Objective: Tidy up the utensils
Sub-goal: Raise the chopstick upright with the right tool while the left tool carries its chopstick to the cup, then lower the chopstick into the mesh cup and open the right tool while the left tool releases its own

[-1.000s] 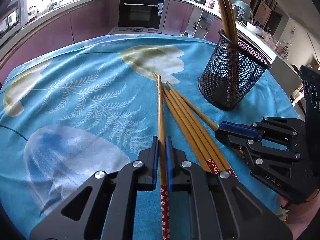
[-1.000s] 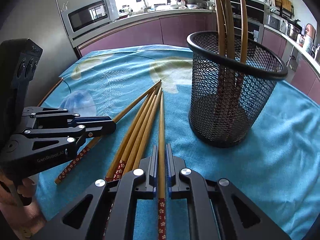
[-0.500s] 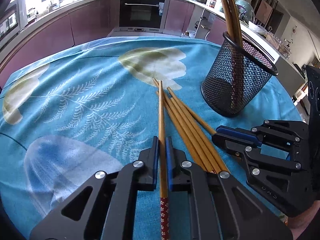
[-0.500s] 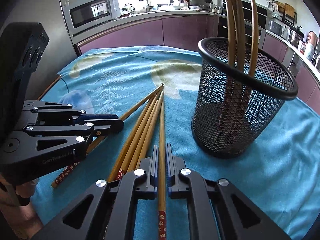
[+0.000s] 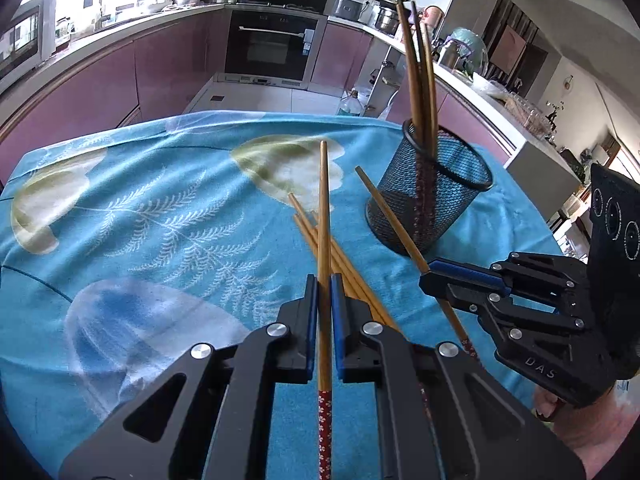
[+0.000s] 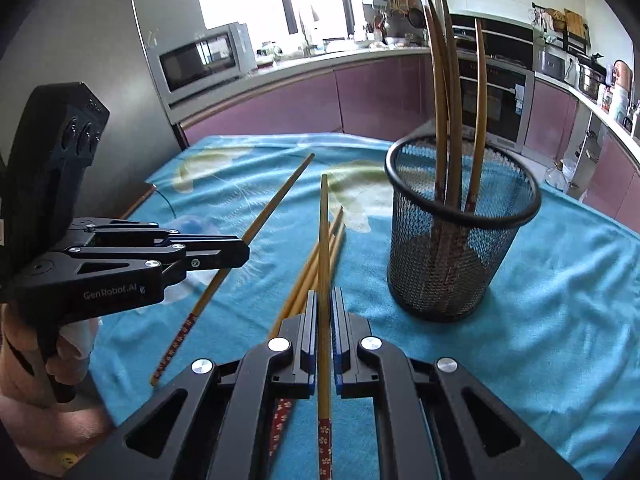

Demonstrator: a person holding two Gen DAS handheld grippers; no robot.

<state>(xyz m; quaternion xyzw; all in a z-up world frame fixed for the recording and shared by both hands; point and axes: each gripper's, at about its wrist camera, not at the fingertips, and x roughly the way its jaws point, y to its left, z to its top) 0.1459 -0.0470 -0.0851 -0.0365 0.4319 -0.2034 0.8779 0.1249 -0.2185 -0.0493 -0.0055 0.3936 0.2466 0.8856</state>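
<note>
Both chopsticks lifted off cloth, tips angled toward mesh cup [image 5: 430,196]

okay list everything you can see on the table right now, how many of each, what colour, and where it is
tablecloth: one, blue with white fern and pale flower prints, covering the table.
mesh holder: one, black, upright on the cloth, to the right of the loose chopsticks.
chopsticks in the holder: about four, wooden with red patterned ends down, standing and leaning on its rim.
loose chopsticks: a few, exact count unclear, wooden, bundled on the cloth beside the holder.
left-held chopstick: one, wooden with red flowered end, tip raised off the cloth.
right-held chopstick: one, same kind, also raised.
left gripper: black, blue pads, shut on its chopstick.
right gripper: black, shut on its chopstick.
</note>
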